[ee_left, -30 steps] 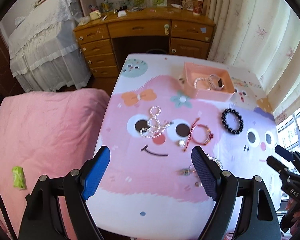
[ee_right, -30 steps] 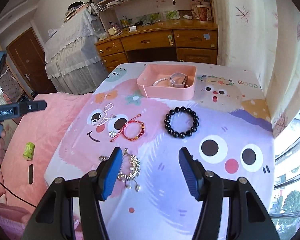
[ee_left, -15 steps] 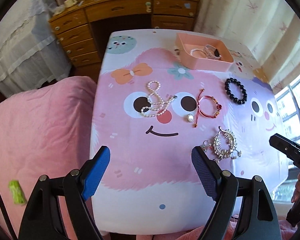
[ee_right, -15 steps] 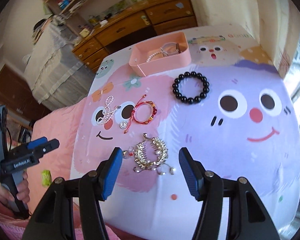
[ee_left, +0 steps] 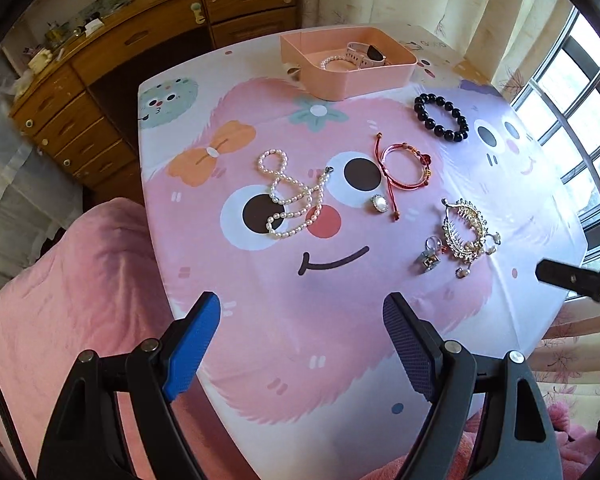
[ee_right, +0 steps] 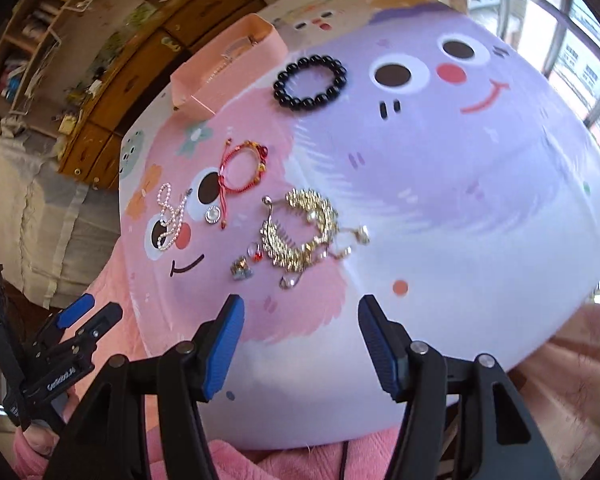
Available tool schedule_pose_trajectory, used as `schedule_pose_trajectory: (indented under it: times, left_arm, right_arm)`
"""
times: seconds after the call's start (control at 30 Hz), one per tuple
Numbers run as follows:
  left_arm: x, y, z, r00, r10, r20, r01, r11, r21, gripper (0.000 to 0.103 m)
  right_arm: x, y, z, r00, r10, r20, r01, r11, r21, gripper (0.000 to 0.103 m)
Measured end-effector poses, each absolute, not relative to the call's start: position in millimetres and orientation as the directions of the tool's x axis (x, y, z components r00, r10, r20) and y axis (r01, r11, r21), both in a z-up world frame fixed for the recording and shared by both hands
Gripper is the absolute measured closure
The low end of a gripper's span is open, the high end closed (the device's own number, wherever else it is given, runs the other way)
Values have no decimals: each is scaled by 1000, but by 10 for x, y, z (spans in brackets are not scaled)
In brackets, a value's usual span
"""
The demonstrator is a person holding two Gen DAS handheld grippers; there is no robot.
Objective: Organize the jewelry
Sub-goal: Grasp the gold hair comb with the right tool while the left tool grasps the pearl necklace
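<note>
The right gripper point(ee_right: 300, 332), jaws opening and empty, hovers near the gold ornate hair comb point(ee_right: 300, 232), probably its target; the left gripper point(ee_left: 300, 344) waits, jaws wide, nothing between.

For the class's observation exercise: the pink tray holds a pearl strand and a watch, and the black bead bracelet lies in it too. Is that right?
Not quite. The black bead bracelet is not in the pink tray; it lies on the tablecloth beside it, as the left wrist view shows. The tray does hold a pearl strand and a watch.
</note>
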State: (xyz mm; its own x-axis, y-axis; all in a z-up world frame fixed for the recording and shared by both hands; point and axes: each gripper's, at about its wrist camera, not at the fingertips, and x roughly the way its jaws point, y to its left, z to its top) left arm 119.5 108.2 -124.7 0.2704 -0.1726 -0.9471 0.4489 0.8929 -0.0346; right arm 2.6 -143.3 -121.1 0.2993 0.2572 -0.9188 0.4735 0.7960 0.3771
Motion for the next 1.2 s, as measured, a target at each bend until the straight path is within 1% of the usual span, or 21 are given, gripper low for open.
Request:
schedule_pose_trajectory:
  times: [0.07, 0.1, 0.2, 0.27, 0.33, 0.37, 0.57, 0.77, 0.93, 1.0, 1.03, 1.2]
  left_arm:
    - [1259, 1109, -1273, 268, -176, -947, 447, 894, -40, 21]
    - [1294, 1116, -1290, 265, -176, -948, 443, 896, -42, 21]
    - [1415, 1119, -1340, 254, -177, -951, 420, 906, -56, 21]
    - [1495, 1109, -1365, 256, -173, -951, 407, 912, -56, 21]
    - [1558, 1089, -1390, 263, -161, -951, 400, 915, -45, 15]
    - [1585, 1076, -1412, 263, -152, -953, 397, 917, -37, 10]
    - [1775, 999, -1596, 215, -113, -970, 373, 928, -25, 10]
    - [2029, 938, -1809, 172, -105, -980, 322, 946, -44, 10]
    - [2201, 834, -1950, 149, -97, -984, 314, 948, -46, 10]
    - [2262, 788, -2017, 141, -92, -986, 315, 948, -43, 10]
    - [2287, 767, -2043, 139, -90, -986, 316, 948, -42, 10]
    - [2373, 684, -2158, 140, -82, -987, 324, 946, -32, 10]
  right_arm:
    - [-35, -1432, -1232, 279, 232, -932, 510, 786, 349, 31]
    - [-53, -1441, -1242, 274, 224, -935, 528, 778, 341, 31]
    - [-105, -1521, -1286, 290, 246, -925, 594, 711, 376, 30]
    - [-106, -1560, -1333, 273, 249, -929, 629, 684, 368, 30]
    - [-76, -1563, -1378, 251, 246, -936, 648, 676, 351, 30]
    - [-52, -1568, -1409, 245, 253, -936, 657, 667, 352, 30]
    - [170, -1629, -1649, 260, 370, -892, 737, 520, 431, 30]
    - [404, -1642, -1879, 226, 422, -878, 827, 393, 402, 30]
    - [665, -1626, -1941, 180, 390, -903, 841, 416, 348, 30]
    - [764, -1607, -1946, 147, 367, -919, 846, 435, 309, 20]
    - [803, -1598, -1954, 135, 359, -923, 847, 441, 295, 18]
    - [930, -1540, -2022, 98, 360, -928, 866, 429, 258, 17]
